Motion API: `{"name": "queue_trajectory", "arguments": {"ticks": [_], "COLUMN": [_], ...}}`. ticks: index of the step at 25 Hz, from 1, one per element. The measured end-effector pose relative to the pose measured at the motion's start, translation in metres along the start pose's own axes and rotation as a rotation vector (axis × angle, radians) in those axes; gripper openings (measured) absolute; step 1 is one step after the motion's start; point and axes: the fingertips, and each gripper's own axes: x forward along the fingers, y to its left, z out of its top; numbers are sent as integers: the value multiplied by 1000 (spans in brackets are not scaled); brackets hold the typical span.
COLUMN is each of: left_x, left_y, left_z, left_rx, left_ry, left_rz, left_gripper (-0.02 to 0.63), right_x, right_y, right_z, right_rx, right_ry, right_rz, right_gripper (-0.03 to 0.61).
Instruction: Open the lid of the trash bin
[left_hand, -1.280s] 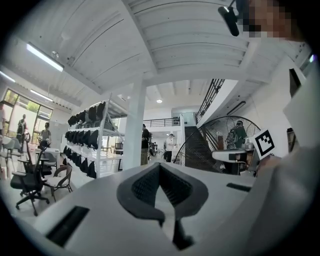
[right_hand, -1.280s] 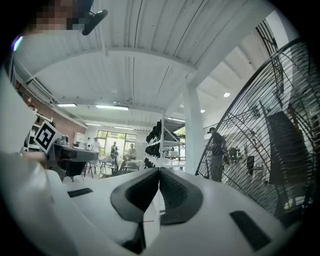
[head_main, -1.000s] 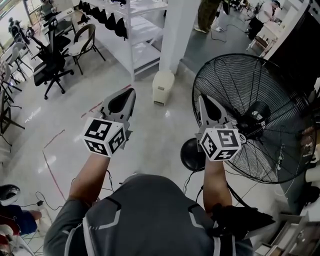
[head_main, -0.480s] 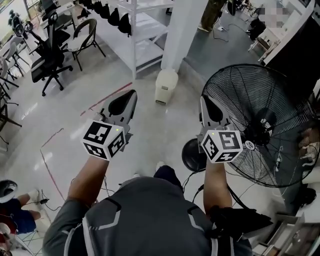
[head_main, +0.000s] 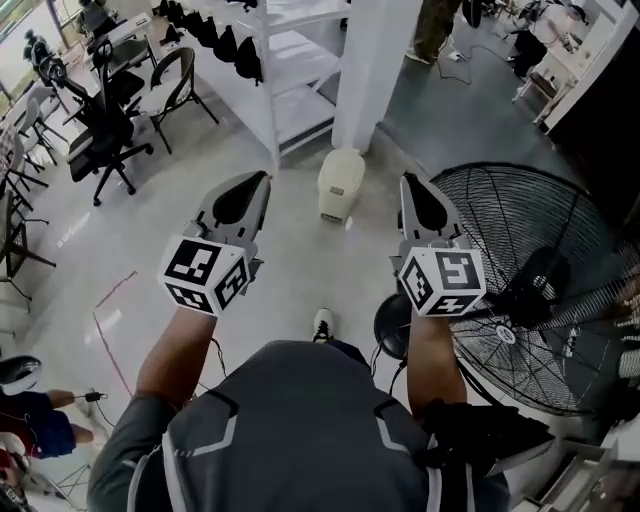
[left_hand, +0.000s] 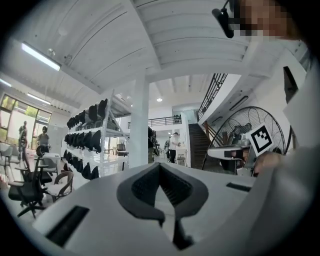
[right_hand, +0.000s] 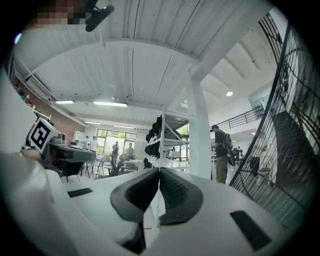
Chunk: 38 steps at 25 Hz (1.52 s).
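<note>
**Lidded trash bin ahead on the floor, both grippers empty and well short of it**

In the head view, the cream trash bin (head_main: 340, 185) is seen at the foot of a white pillar (head_main: 372, 70). Its lid appears down, well beyond the left gripper (head_main: 262, 180) and right gripper (head_main: 408, 182), and a floor fan (head_main: 530, 290) stands at the right. In the left gripper view, the jaws are pressed together on nothing. In the right gripper view, likewise. The bin is best approached squarely, with one gripper lowered to the lid's front edge, clear of the fan.
</note>
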Motion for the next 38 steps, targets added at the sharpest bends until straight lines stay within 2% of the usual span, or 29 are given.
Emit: {"name": "queue_trajectory", "arguments": {"ticks": [4,9,20,27,33,38], "left_x": [47,96,171,217,266,318], "left_y": [9,18,13,29,69,124], "left_z": [-4,-2,-12,-23,-36,-39], "left_rx": [-4,-11,-21,-42,-56,-74], "left_ry": [11,17,35,67,65,57], "left_rz": [0,1,-30,-52,-120,-194], "left_gripper": [8,8,8,8,8,8], "right_x": [32,62,88,115,161,217], "right_y": [-34,-64,-80,-98,-106,-131], "right_z": [-10,-15,-28,-39,-43,-51], "right_rx": [17,-9,-18,17,18,21], "right_ry": [9,26,14,34,33,63], "right_rz": [-13,-18,28,7,-48,-163], "right_gripper": [26,28,28,26,26,26]}}
